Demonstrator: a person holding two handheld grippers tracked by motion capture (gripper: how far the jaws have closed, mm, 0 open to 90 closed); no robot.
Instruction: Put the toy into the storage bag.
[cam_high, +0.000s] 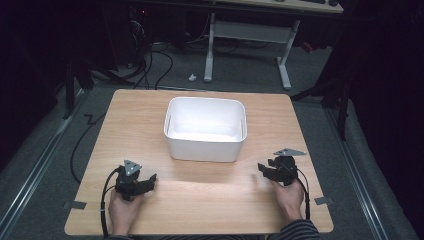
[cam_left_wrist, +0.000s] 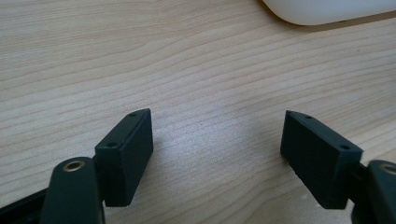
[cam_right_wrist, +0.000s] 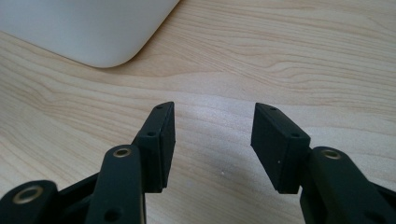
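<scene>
White bin (cam_high: 205, 130) mid-table on the pale wood table (cam_high: 210, 200) from above; left gripper (cam_high: 148, 180) and right gripper (cam_high: 262, 169) resting near the front edge, well apart. Left gripper view: jaws spread wide, nothing between, bin corner (cam_left_wrist: 327, 11) beyond. Right gripper view: jaws parted, empty, bin corner (cam_right_wrist: 84, 28) near.

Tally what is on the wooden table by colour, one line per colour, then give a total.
White: 1, the white bin, standing toward the far side of the table.
Black: 2, the left tool and the right tool, each with open jaws and nothing between them, at the near corners.
Total: 3
</scene>
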